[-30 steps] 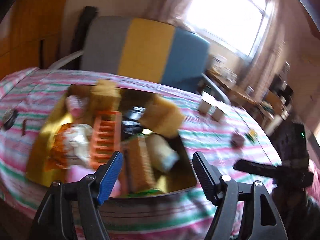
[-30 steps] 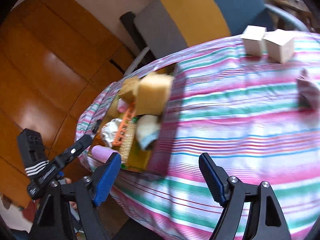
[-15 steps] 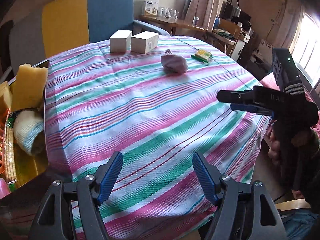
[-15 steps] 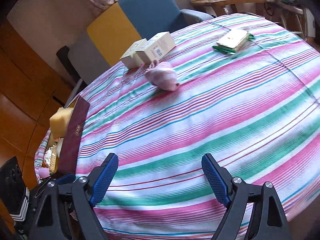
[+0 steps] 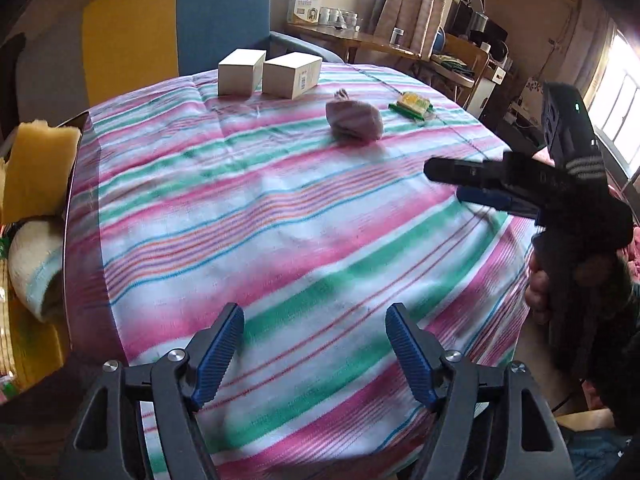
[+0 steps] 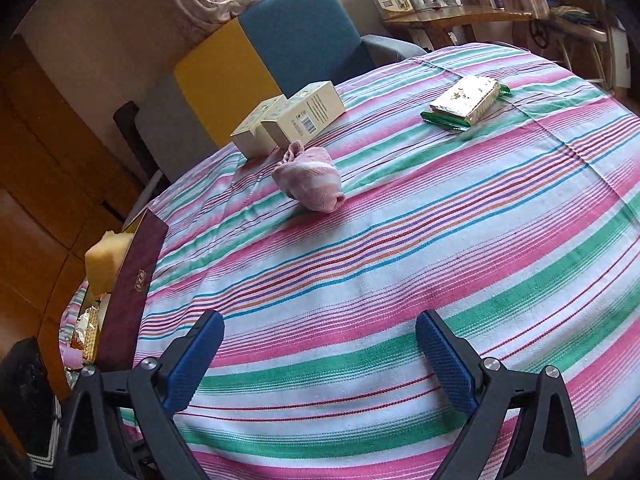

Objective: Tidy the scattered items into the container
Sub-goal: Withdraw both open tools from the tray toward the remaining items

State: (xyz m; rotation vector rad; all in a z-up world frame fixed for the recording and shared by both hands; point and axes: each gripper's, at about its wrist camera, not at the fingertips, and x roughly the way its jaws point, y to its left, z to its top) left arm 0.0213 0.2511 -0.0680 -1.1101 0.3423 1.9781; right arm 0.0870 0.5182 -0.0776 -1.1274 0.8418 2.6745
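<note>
Left wrist view first: the left gripper (image 5: pixel 314 346) sits at the bottom of the frame with its blue pads apart and nothing between them, just striped tablecloth (image 5: pixel 280 220) underneath. The container (image 5: pixel 70 216) is cut off at the left edge, only its dark wall showing, with a yellow sponge (image 5: pixel 38 168) poking up over the rim and a rolled pale sock (image 5: pixel 34 266) below it inside. Top centre, two white cartons (image 5: pixel 270 72) stand side by side, touching or nearly so. Just right of them and lower is a balled-up pink sock (image 5: pixel 354 120), and further right a green-edged snack packet (image 5: pixel 412 105). On the right side the right gripper (image 5: pixel 464 184) reaches in above the cloth, held by a hand (image 5: pixel 538 292); from this angle its fingers overlap so I can't judge the gap.

Right wrist view: the right gripper (image 6: pixel 318 354) is at the bottom, jaws opening wide, nothing between them but cloth. The pink sock (image 6: pixel 310 182) lies upper centre-left, right up against the two cartons (image 6: pixel 288 120) behind it. The snack packet (image 6: pixel 466 102) is in the upper right, well apart from the sock. The container (image 6: pixel 130 288) sits at the left edge, maroon wall facing us, yellow sponge (image 6: pixel 106 262) sticking out. A blue-and-yellow chair (image 6: pixel 272 52) stands behind the table.
</note>
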